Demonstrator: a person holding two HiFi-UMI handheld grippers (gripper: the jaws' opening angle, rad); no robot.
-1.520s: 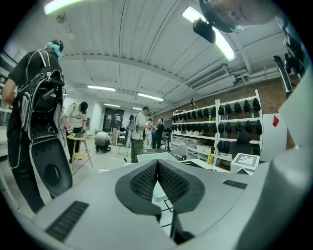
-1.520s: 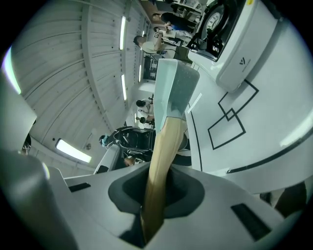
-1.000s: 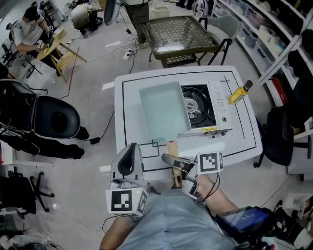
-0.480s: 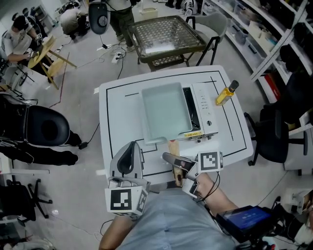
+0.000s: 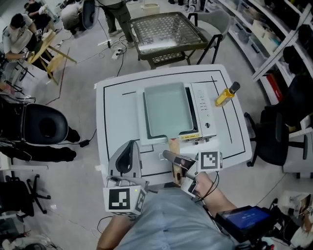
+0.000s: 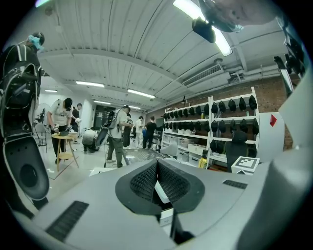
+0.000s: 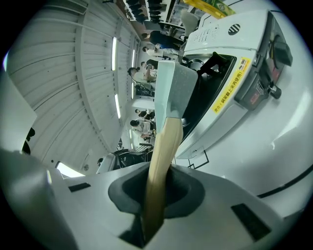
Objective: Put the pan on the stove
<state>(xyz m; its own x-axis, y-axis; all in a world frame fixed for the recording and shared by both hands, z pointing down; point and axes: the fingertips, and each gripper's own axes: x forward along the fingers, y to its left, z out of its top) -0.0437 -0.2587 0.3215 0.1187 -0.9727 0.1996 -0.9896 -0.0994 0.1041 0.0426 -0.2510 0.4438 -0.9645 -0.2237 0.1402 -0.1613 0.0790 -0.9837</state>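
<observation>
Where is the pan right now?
In the head view the pan lies over the stove at the table's middle, left of the control panel, its wooden handle clamped in the right claw.

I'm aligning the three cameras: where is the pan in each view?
Head view: pan at centre, over the stove.
Left gripper view: not visible.
Right gripper view: pan upper centre, handle in the right tongs.
Shared landmark: yellow bottle, in all three.
</observation>
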